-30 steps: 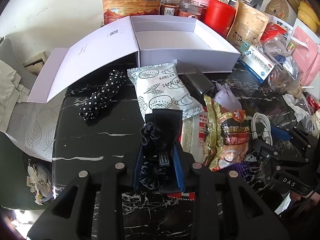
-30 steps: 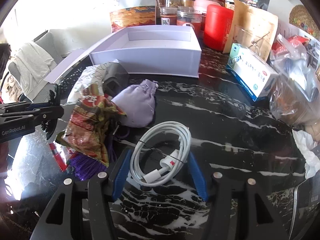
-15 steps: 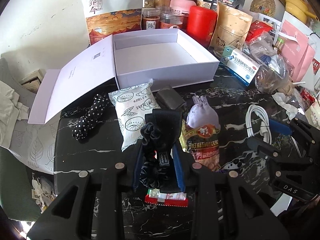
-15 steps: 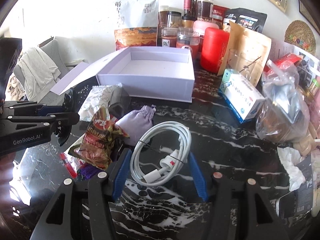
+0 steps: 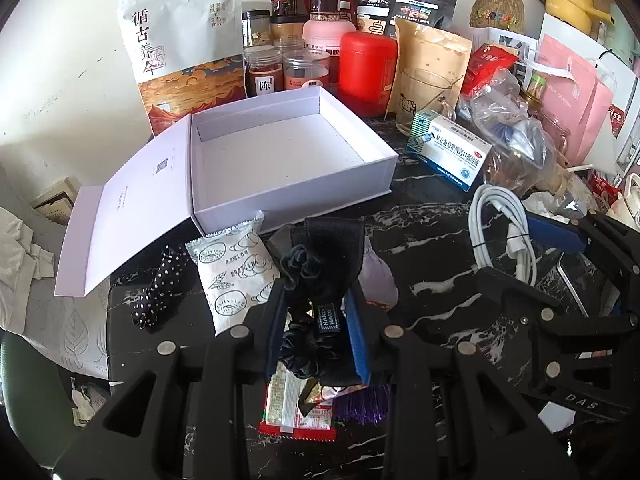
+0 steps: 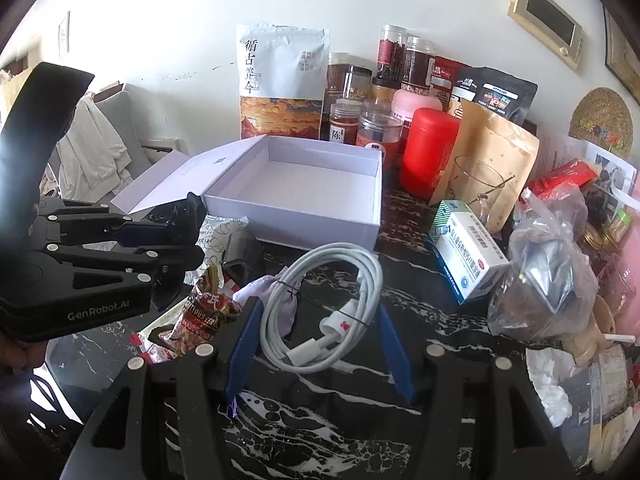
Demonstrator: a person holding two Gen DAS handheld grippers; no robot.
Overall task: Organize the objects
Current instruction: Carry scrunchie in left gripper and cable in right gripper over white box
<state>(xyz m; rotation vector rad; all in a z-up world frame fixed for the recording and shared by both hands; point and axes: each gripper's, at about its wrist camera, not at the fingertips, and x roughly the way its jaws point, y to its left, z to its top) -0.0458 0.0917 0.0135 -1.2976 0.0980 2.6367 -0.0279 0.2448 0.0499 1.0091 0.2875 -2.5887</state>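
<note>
2 grippers are both loaded. The left gripper (image 5: 316, 332) has its jaws clenched on a black hair scrunchie (image 5: 316, 276), held above the snack packets. The right gripper (image 6: 320, 340) grips a coiled white charging cable (image 6: 320, 304) between its blue pads (image 6: 396, 356), lifted off the black marble table (image 6: 400, 292). Just beyond them sits the open white box (image 5: 280, 156), lid flung left, a biscuit packet (image 5: 232, 268) touching its front wall. Jars and pouches crowd behind.
</note>
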